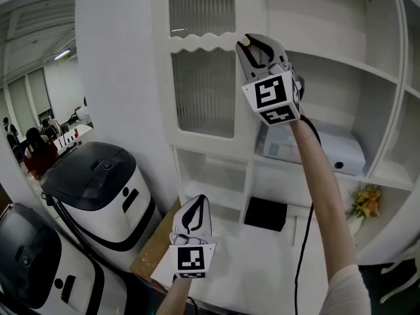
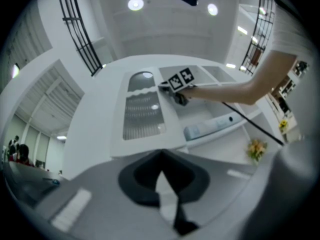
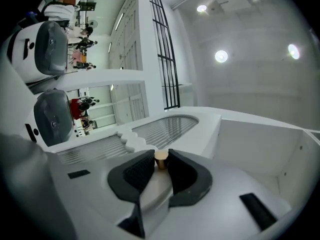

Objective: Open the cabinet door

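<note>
The white cabinet door (image 1: pixel 203 90) has two ribbed glass panes and a scalloped crossbar. It also shows in the left gripper view (image 2: pixel 142 114) and the right gripper view (image 3: pixel 165 126). At the door's right edge is a small brass knob (image 1: pixel 244 41), and my right gripper (image 1: pixel 251 44) is raised to it. In the right gripper view the knob (image 3: pixel 161 159) sits pinched between the two dark pads of my right gripper (image 3: pixel 161 163). My left gripper (image 1: pixel 195 210) hangs low in front of the lower shelves, with its jaws together and nothing in them (image 2: pixel 161 159).
Two white appliances with black lids (image 1: pixel 98 182) (image 1: pixel 26 261) stand at the lower left. Open shelves to the right of the door hold a white box (image 1: pixel 321 151), a black pad (image 1: pixel 266 214) and yellow flowers (image 1: pixel 367 201). A cable (image 1: pixel 302 241) hangs from my right arm.
</note>
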Action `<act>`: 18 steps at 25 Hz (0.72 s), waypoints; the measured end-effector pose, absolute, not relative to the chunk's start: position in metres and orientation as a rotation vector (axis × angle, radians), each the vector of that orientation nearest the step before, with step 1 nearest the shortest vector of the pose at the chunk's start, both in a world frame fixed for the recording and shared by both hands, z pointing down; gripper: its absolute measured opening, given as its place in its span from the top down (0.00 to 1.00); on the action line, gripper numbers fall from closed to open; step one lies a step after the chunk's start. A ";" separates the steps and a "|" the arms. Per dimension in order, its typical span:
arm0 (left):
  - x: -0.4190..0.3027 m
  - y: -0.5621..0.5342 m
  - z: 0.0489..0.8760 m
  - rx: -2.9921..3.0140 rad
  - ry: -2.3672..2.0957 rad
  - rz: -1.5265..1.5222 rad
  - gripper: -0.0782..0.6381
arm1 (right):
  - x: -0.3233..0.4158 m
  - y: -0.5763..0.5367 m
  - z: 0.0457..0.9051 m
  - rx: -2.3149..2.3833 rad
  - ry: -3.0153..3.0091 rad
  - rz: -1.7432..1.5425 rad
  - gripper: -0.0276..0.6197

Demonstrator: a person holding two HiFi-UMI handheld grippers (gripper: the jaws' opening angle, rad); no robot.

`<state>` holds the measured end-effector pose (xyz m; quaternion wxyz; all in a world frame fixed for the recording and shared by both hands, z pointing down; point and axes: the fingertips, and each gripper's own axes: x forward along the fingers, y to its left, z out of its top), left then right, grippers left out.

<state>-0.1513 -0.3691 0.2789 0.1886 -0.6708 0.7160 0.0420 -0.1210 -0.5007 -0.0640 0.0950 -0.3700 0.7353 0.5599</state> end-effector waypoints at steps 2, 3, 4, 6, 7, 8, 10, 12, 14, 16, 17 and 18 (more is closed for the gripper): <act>-0.153 -0.367 0.282 -1.895 2.025 0.124 0.88 | -0.122 -0.500 -0.064 -1.097 2.182 1.658 0.85; -0.152 -0.367 0.283 -1.900 2.026 0.122 0.88 | -0.121 -0.500 -0.064 -1.099 2.187 1.652 0.85; -0.151 -0.366 0.284 -1.904 2.026 0.118 0.88 | -0.120 -0.501 -0.064 -1.101 2.194 1.643 0.85; -0.149 -0.364 0.285 -1.907 2.022 0.108 0.88 | -0.118 -0.501 -0.064 -1.111 2.203 1.630 0.84; -0.150 -0.362 0.285 -1.907 2.022 0.106 0.88 | -0.118 -0.499 -0.065 -1.119 2.203 1.634 0.84; -0.152 -0.359 0.285 -1.906 2.023 0.105 0.88 | -0.119 -0.497 -0.064 -1.126 2.200 1.646 0.84; -0.156 -0.355 0.285 -1.899 2.031 0.109 0.88 | -0.122 -0.490 -0.064 -1.128 2.188 1.681 0.84; -0.158 -0.351 0.285 -1.893 2.040 0.113 0.88 | -0.122 -0.483 -0.064 -1.119 2.172 1.713 0.84; -0.159 -0.349 0.285 -1.889 2.047 0.110 0.88 | -0.122 -0.474 -0.064 -1.116 2.152 1.738 0.84; -0.160 -0.346 0.283 -1.880 2.054 0.107 0.88 | -0.122 -0.464 -0.064 -1.119 2.128 1.772 0.84; -0.161 -0.345 0.282 -1.872 2.057 0.106 0.88 | -0.122 -0.460 -0.064 -1.121 2.116 1.796 0.84; -0.162 -0.344 0.280 -1.865 2.059 0.106 0.88 | -0.123 -0.455 -0.064 -1.127 2.103 1.822 0.84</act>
